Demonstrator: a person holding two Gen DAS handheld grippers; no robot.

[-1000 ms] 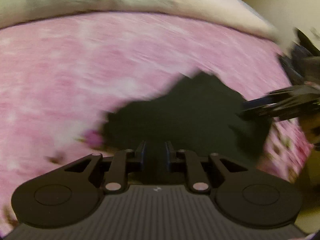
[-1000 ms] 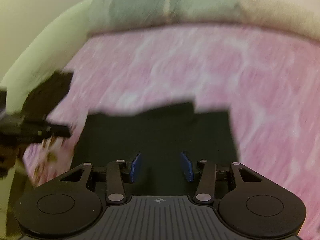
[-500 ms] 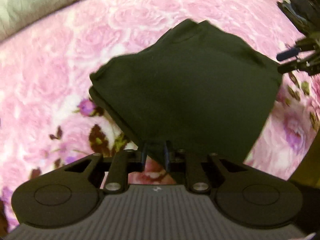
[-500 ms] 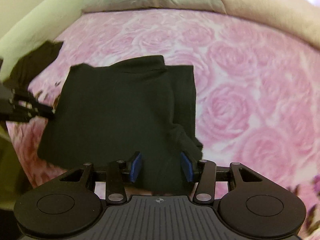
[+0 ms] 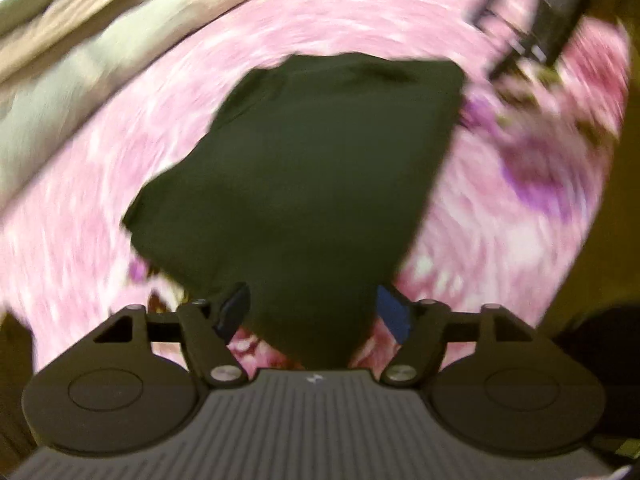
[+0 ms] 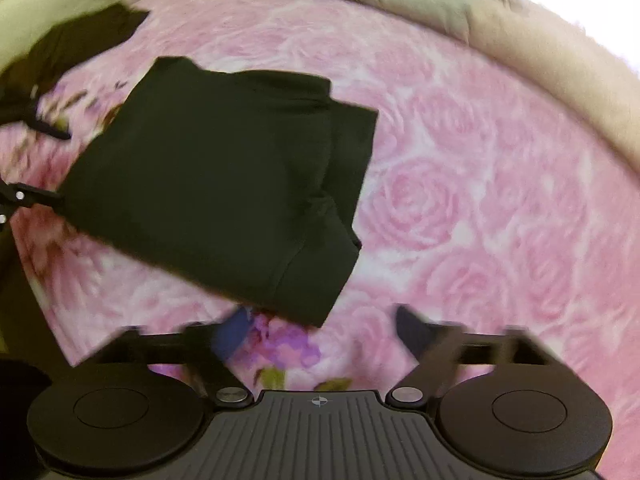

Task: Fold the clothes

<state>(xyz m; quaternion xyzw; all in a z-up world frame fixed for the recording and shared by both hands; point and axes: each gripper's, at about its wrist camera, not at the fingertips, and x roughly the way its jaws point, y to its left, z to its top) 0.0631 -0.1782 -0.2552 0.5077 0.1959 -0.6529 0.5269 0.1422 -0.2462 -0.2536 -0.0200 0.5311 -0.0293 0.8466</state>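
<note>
Tongs over rose blanket

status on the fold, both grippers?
Left gripper opening, corner of black garment between its fingers, not pinched. Right gripper opening, nothing between. Garment folded, lying on pink floral blanket. Nothing in the way.

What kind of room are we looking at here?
Most likely a bedroom: a folded black garment lies on a pink rose-patterned bedspread, with pale bedding or pillows bunched along its far edge.
</note>
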